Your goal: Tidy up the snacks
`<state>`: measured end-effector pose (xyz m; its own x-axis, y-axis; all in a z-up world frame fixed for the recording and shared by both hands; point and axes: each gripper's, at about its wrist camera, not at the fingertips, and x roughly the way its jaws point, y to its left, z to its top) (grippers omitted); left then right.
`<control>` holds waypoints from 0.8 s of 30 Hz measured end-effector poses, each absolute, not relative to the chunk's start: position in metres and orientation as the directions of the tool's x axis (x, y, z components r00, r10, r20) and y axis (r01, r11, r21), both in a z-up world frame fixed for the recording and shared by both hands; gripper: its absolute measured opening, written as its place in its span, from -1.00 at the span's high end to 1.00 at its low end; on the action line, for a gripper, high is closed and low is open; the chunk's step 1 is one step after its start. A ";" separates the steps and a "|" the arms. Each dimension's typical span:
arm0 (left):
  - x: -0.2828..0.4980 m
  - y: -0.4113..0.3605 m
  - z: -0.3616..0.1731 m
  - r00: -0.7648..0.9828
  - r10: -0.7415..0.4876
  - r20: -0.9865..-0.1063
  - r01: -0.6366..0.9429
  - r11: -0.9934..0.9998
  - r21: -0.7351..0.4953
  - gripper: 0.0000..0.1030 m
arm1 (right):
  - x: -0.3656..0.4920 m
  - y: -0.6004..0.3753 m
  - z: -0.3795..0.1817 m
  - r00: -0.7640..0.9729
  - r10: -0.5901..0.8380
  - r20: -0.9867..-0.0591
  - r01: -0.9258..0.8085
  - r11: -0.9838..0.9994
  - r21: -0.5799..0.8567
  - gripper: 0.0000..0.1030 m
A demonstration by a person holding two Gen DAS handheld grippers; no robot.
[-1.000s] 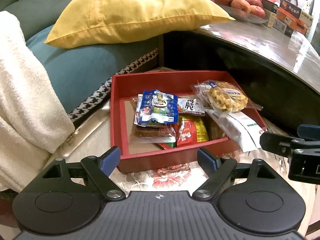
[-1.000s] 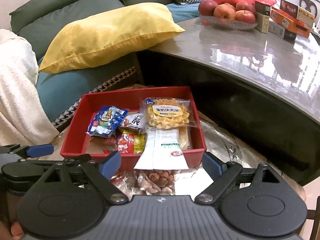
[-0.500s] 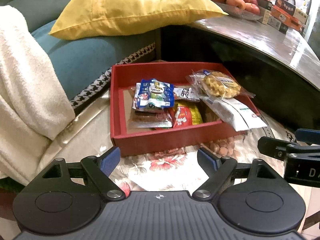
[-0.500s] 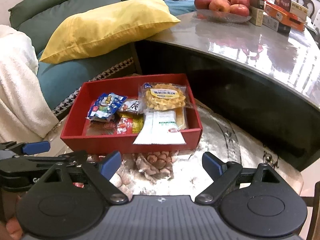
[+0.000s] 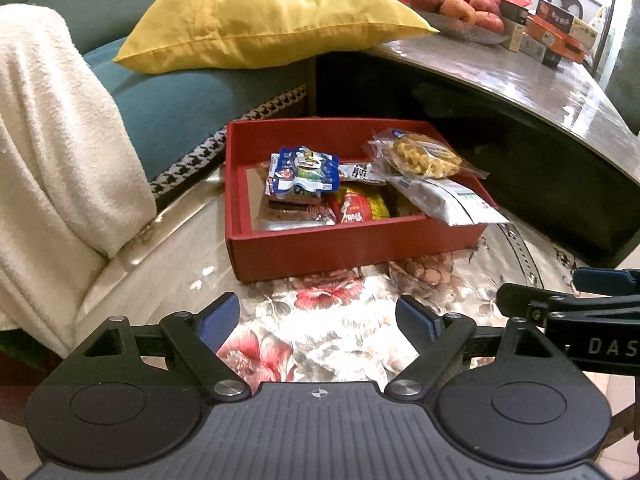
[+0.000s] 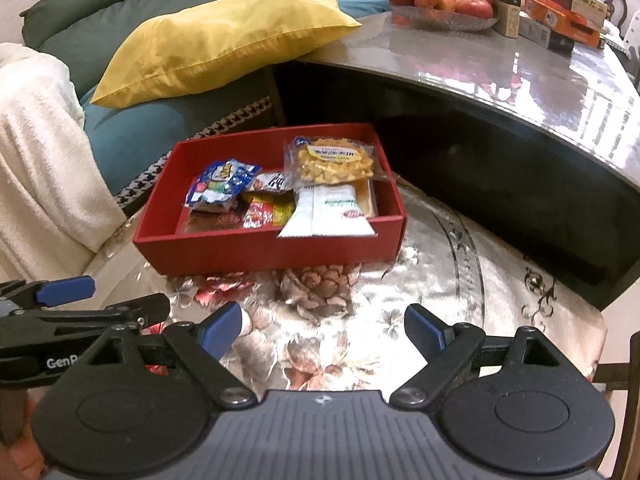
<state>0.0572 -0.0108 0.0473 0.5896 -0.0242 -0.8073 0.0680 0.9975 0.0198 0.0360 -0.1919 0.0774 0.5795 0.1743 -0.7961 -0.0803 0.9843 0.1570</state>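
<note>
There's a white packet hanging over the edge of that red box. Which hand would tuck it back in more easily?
Probably the right gripper: the white packet lies straight ahead of its open jaws, while it sits off to the side of the left gripper.

Black left gripper (image 5: 318,322), right gripper (image 6: 323,330); blue pads, silver screws

Your left gripper (image 5: 318,316) and right gripper (image 6: 322,326) sit side by side, tilted downward, jaws spread wide with nothing between them. Each shows at the other view's edge.
</note>
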 end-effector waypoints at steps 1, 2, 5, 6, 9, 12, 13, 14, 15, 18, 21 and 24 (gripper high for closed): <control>0.055 -0.011 0.048 0.591 -0.024 -0.806 0.069 0.997 0.021 -0.74 | 0.033 -0.192 0.077 0.579 0.176 -0.796 -0.082 0.984 0.158 -0.64; 0.052 -0.011 0.048 0.594 -0.024 -0.804 0.071 0.997 0.022 -0.74 | 0.031 -0.191 0.078 0.579 0.176 -0.796 -0.081 0.984 0.158 -0.64; 0.044 -0.010 0.050 0.609 -0.016 -0.793 0.070 0.997 0.033 -0.74 | 0.025 -0.191 0.080 0.584 0.180 -0.792 -0.080 0.983 0.165 -0.64; 0.042 -0.010 0.051 0.617 -0.015 -0.787 0.071 0.997 0.038 -0.74 | 0.023 -0.191 0.081 0.586 0.181 -0.790 -0.080 0.983 0.166 -0.64; 0.034 -0.010 0.055 0.640 0.000 -0.768 0.070 0.996 0.058 -0.79 | 0.016 -0.190 0.083 0.594 0.184 -0.783 -0.081 0.982 0.170 -0.64; 0.028 -0.010 0.058 0.652 0.003 -0.758 0.075 0.995 0.069 -0.80 | 0.009 -0.189 0.085 0.600 0.185 -0.779 -0.082 0.982 0.171 -0.64; 0.026 -0.009 0.058 0.655 0.003 -0.755 0.076 0.995 0.069 -0.80 | 0.007 -0.189 0.086 0.601 0.187 -0.778 -0.082 0.982 0.172 -0.64; 0.023 -0.009 0.059 0.658 0.002 -0.753 0.076 0.995 0.069 -0.81 | 0.005 -0.188 0.086 0.601 0.186 -0.777 -0.082 0.982 0.172 -0.64; 0.022 -0.008 0.059 0.659 0.001 -0.752 0.078 0.994 0.070 -0.81 | 0.003 -0.188 0.087 0.602 0.185 -0.777 -0.082 0.982 0.170 -0.64; 0.018 -0.007 0.060 0.661 -0.002 -0.750 0.084 0.994 0.072 -0.82 | -0.003 -0.187 0.088 0.605 0.190 -0.773 -0.088 0.981 0.172 -0.64; 0.014 -0.008 0.060 0.665 -0.001 -0.747 0.088 0.993 0.077 -0.82 | -0.007 -0.186 0.090 0.609 0.191 -0.770 -0.092 0.981 0.170 -0.64; 0.012 -0.007 0.061 0.666 -0.005 -0.746 0.090 0.993 0.074 -0.82 | -0.009 -0.186 0.090 0.610 0.190 -0.769 -0.092 0.981 0.170 -0.64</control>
